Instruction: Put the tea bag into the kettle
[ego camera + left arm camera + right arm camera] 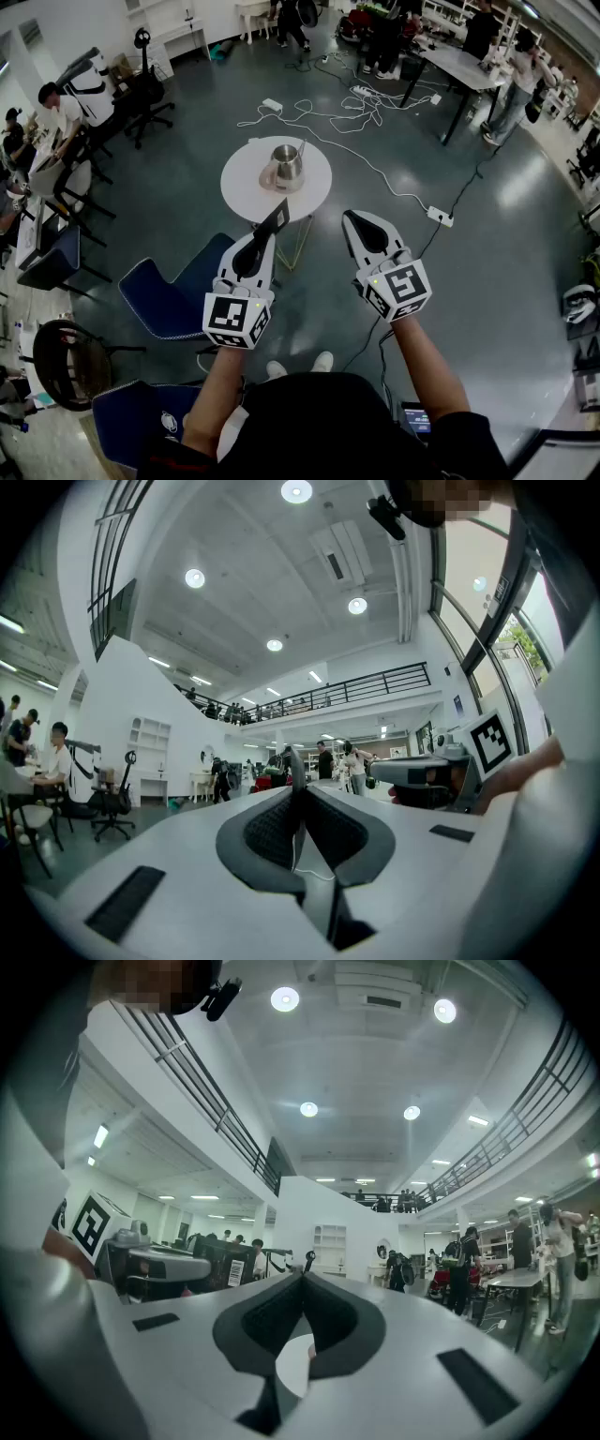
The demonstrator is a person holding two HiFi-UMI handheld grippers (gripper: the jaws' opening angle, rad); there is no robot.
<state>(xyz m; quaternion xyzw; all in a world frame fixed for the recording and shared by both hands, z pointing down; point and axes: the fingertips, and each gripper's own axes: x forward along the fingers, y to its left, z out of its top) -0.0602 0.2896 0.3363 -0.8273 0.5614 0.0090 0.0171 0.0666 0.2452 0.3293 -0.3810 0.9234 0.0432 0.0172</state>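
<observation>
Your left gripper point(267, 235) is clenched on the tea bag point(275, 217); your right gripper point(351, 219) is closed on nothing. Ahead of both, the kettle point(287, 163) stands on the round table point(242, 184), its contents not visible

We see a dark grey floor point(506, 272) strewn with white cables point(366, 94), a round white table point(244, 187), a blue chair point(173, 295) and a long desk point(461, 66), beneath round ceiling lights point(296, 491) and a railed mezzanine point(361, 686).

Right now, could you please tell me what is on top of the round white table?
A metal kettle stands on the round white table. The tea bag held in the left gripper covers a bit of its near edge.
</observation>
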